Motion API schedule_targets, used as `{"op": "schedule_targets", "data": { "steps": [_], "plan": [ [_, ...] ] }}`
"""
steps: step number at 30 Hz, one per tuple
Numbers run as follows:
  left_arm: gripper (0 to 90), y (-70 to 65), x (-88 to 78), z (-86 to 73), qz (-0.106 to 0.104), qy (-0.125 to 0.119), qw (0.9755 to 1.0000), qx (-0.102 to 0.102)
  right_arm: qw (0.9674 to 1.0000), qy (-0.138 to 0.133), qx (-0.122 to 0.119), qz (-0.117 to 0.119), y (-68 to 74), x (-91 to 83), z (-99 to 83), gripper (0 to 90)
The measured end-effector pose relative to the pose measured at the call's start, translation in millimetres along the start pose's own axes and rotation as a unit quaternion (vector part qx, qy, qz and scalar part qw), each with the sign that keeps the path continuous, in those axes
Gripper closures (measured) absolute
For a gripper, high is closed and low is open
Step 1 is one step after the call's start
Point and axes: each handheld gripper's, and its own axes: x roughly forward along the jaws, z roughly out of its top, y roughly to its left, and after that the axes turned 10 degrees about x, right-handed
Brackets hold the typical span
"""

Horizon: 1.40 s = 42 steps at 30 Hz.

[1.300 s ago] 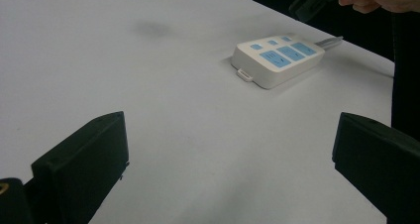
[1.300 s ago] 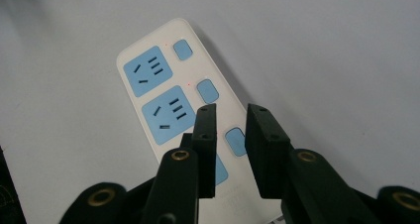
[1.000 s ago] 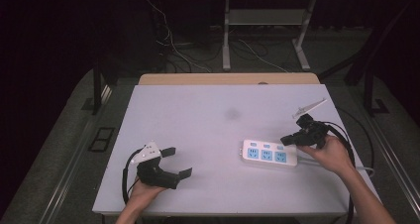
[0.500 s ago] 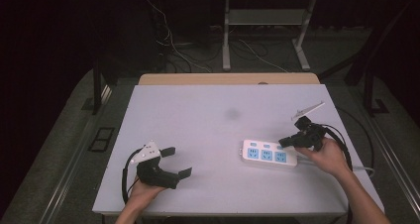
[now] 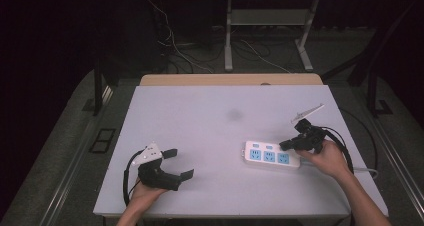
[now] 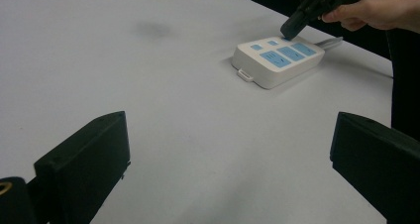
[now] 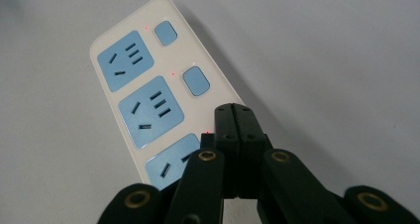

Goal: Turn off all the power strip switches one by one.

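Power strip [image 5: 271, 156], white, three blue sockets, on table [image 5: 210, 121].
Right gripper [image 5: 284, 146], jaws pressed together, is held at its switch end; left gripper [image 5: 180, 163] is kept spread, apart.

A lab-like recording room is showing here: black curtains are enclosing a plain white rectangular bench [image 5: 210, 136], loose cables [image 5: 175, 46] are trailing over grey carpet, and a metal-legged stand [image 5: 270, 31] is standing behind.

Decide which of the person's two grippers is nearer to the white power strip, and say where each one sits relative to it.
The right. The right gripper, jaws shut, has its tips over the power strip, at the switch end. The left gripper, jaws open, rests far off at the table's near-left corner, apart from the strip.
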Motion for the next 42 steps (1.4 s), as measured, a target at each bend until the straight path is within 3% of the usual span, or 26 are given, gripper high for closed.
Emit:
{"op": "schedule_targets", "data": {
  "steps": [5,15,26,31,42],
  "plan": [
    [0.4,-0.8,0.0,0.1,0.0,0.0,1.0,0.001,1.0,0.004,0.002,0.007,-2.6,0.1,1.1,90.0],
    [0.4,-1.7,0.8,0.4,-0.002,0.002,1.0,0.003,0.9998,0.002,-0.013,-0.013,2.8,1.2,-0.9,90.0],
    [0.4,-0.4,1.4,-0.5,-0.002,0.004,1.0,0.001,0.9999,-0.003,-0.013,-0.011,2.3,1.0,-2.2,90.0],
    [0.4,-0.1,0.9,-0.7,-0.002,0.003,1.0,0.0,0.9997,-0.024,-0.008,0.0,-0.9,0.7,-7.6,90.0],
    [0.5,1.6,1.0,-1.2,0.0,0.003,1.0,-0.004,0.9998,-0.021,-0.008,0.001,-1.2,0.5,-6.2,90.0]
  ]
}}
